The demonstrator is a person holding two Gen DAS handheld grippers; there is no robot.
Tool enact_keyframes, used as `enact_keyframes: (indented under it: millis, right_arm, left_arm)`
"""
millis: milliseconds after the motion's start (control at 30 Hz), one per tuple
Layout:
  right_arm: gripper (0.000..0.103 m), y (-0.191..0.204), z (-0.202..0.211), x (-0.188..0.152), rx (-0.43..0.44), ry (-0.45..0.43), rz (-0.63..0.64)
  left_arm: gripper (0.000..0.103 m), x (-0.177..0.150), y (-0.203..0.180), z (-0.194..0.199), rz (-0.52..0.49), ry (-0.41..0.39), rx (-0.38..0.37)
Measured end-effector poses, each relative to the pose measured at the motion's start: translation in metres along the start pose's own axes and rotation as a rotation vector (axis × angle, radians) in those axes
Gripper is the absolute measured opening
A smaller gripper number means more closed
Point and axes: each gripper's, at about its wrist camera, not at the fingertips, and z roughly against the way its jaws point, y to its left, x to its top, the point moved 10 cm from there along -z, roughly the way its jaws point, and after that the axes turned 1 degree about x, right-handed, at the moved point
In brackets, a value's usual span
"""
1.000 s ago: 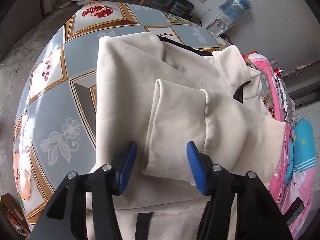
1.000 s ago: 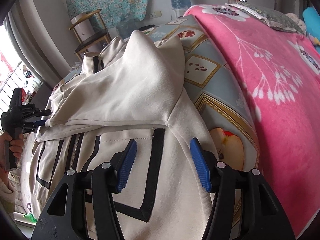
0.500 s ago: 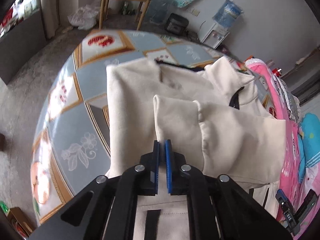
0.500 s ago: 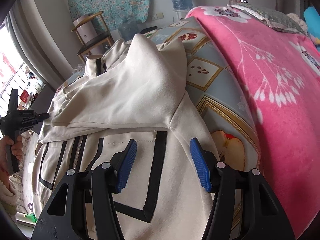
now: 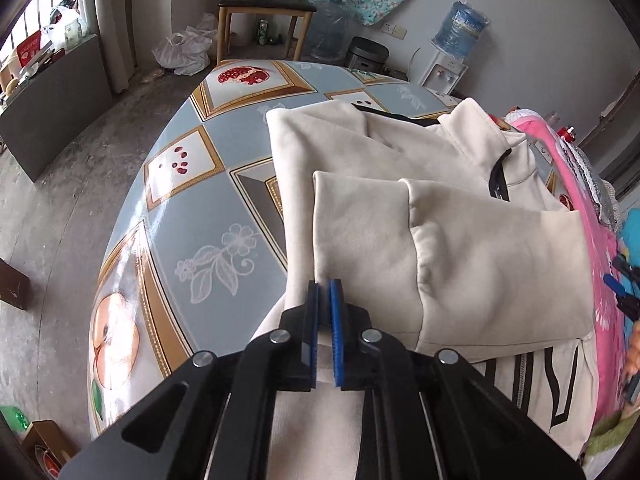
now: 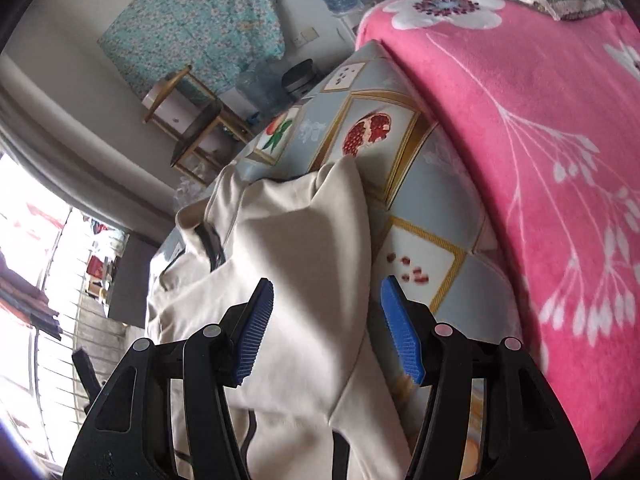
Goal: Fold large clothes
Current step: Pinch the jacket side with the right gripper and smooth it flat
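A cream jacket (image 5: 400, 168) with black trim lies on the patterned table (image 5: 192, 216), both sleeves folded across its chest. My left gripper (image 5: 324, 312) is shut at the near corner of the folded sleeve cuff (image 5: 360, 232); I cannot tell whether cloth is between the pads. My right gripper (image 6: 326, 328) is open and empty, its blue pads (image 6: 256, 328) hovering over the jacket's shoulder and sleeve fold (image 6: 304, 248) near the table's right edge.
A pink flowered blanket (image 6: 540, 140) lies along the table's right side. A wooden chair (image 5: 264, 12), a water dispenser (image 5: 456, 40) and plastic bags stand on the floor beyond the table. The table edge drops off to the left in the left wrist view.
My left gripper went from open to shut and drew back from the sleeve cuff. My right gripper moved forward along the jacket toward the shoulder, still open.
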Motion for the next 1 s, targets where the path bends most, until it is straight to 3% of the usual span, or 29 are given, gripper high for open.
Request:
enact_keyframes:
  millis: [133,233,267,300,400,500,667,767,800,833,900,1000]
  right_arm:
    - [0.047,-0.01,-0.044,0.029,-0.075,0.041,-0.025]
    - [0.032,-0.005,-0.062,0.038,-0.078,0.059,-0.013]
    - [0.024,-0.002,-0.064,0.038,-0.087,0.065,0.001]
    - [0.008,0.0,-0.066,0.039,-0.106,0.066,0.018]
    - [0.005,0.011,-0.051,0.046,-0.142,-0.027,0.096]
    - [0.005,0.014,-0.038,0.048,-0.13,-0.095,0.099]
    - [0.005,-0.01,-0.065,0.046,-0.209,-0.063,0.056]
    - [0.006,-0.01,-0.059,0.046,-0.218,-0.074,0.062]
    - [0.015,-0.005,-0.053,0.047,-0.231,-0.09,0.08]
    - [0.03,0.0,-0.043,0.047,-0.253,-0.114,0.111]
    - [0.043,0.016,-0.022,0.044,-0.278,-0.174,0.203]
    - [0.044,0.055,-0.009,0.019,-0.238,-0.163,0.375]
  left_arm:
    - [0.005,-0.005,0.0,0.003,-0.021,-0.018,0.023]
    - [0.005,-0.008,0.0,0.004,-0.039,-0.026,0.033]
    - [0.005,-0.008,0.0,0.005,-0.044,-0.03,0.035]
    - [0.005,-0.008,0.0,0.005,-0.048,-0.033,0.037]
    - [0.005,-0.009,0.001,0.006,-0.056,-0.044,0.042]
    - [0.005,-0.011,0.001,0.007,-0.062,-0.049,0.046]
    - [0.006,-0.011,-0.001,0.005,-0.079,-0.051,0.061]
    - [0.009,-0.01,-0.001,0.007,-0.092,-0.061,0.056]
    - [0.01,-0.01,0.0,0.01,-0.095,-0.069,0.046]
    - [0.01,-0.009,0.0,0.015,-0.096,-0.081,0.034]
    - [0.017,-0.003,0.002,0.028,-0.101,-0.124,0.03]
    - [0.022,0.011,-0.004,0.043,-0.118,-0.177,-0.01]
